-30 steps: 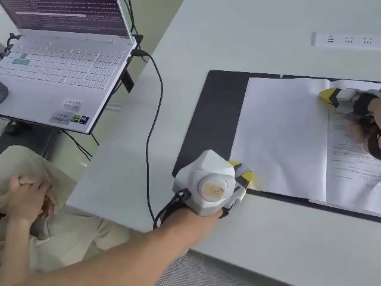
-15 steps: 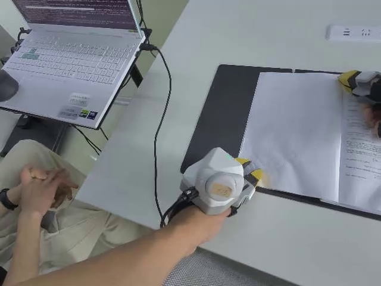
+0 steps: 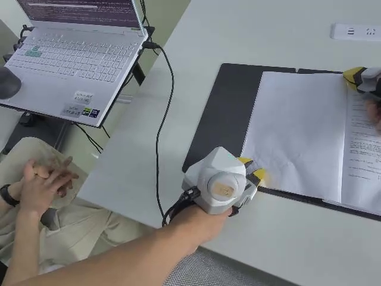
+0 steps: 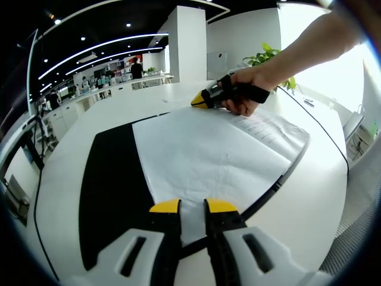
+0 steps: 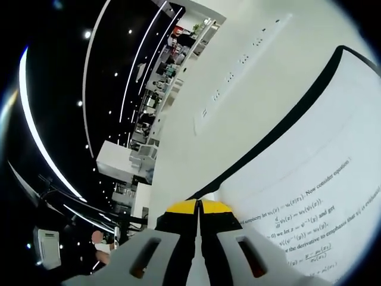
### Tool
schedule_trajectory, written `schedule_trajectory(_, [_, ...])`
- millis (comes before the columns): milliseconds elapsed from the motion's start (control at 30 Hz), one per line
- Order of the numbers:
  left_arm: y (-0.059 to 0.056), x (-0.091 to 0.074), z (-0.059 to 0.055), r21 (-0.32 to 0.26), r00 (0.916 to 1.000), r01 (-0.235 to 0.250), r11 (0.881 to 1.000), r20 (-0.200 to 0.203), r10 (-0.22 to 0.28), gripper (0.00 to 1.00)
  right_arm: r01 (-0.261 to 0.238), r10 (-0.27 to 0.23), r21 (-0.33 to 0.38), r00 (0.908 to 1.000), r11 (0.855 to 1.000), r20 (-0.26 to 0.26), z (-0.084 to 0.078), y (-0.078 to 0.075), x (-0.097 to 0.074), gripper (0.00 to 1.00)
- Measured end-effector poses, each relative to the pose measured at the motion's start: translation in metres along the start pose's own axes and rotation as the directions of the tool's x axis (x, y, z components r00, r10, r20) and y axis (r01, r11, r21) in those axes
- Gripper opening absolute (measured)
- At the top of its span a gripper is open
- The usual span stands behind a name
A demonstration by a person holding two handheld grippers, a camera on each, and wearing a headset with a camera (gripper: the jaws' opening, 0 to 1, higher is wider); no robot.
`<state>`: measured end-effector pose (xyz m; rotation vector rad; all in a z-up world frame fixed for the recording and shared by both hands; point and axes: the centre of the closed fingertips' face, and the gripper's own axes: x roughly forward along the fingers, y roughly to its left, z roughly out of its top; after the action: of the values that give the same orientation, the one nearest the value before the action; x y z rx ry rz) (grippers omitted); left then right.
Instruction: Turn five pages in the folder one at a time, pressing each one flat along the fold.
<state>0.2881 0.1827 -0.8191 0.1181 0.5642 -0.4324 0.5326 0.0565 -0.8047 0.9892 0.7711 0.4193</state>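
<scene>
A black folder (image 3: 223, 113) lies open on the white table. A blank white page (image 3: 297, 131) is turned onto its left half, and a printed page (image 3: 364, 161) covers the right half. My left gripper (image 3: 254, 172) rests on the blank page's near left corner (image 4: 196, 173); its jaws (image 4: 191, 208) stand almost together with only a thin slit, gripping nothing. My right gripper (image 3: 356, 77) is shut, its tips (image 5: 198, 205) touching the printed page (image 5: 309, 202) at the far end of the fold. A hand (image 4: 241, 98) holds it.
A laptop (image 3: 71, 53) on a stand sits at the far left, and its black cable (image 3: 159, 125) runs across the table's edge. A white power strip (image 3: 355, 31) lies beyond the folder. Another person's clasped hands (image 3: 36, 185) are at lower left.
The head camera has shifted. My right gripper has slid a little toward the far end of the fold. The left gripper has stayed on the page's corner.
</scene>
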Motion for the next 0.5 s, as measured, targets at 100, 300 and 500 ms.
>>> schedule_trajectory(100, [0.0, 0.0, 0.0, -0.001, 1.0, 0.0, 1.0, 0.002, 0.0, 0.14, -0.006, 0.006, -0.004, 0.9998, 1.0, -0.02, -0.006, 0.002, -0.003, 0.0])
schedule_trajectory(300, [0.0, 0.0, 0.0, -0.001, 1.0, 0.0, 1.0, 0.003, 0.0, 0.14, -0.013, 0.011, -0.031, 0.9972, 0.999, -0.073, -0.019, 0.003, -0.01, 0.0])
schedule_trajectory(500, [0.0, 0.0, 0.0, 0.001, 1.0, 0.0, 1.0, 0.001, 0.0, 0.14, -0.017, 0.012, -0.044, 0.9939, 0.999, -0.109, -0.029, 0.004, -0.016, 0.0])
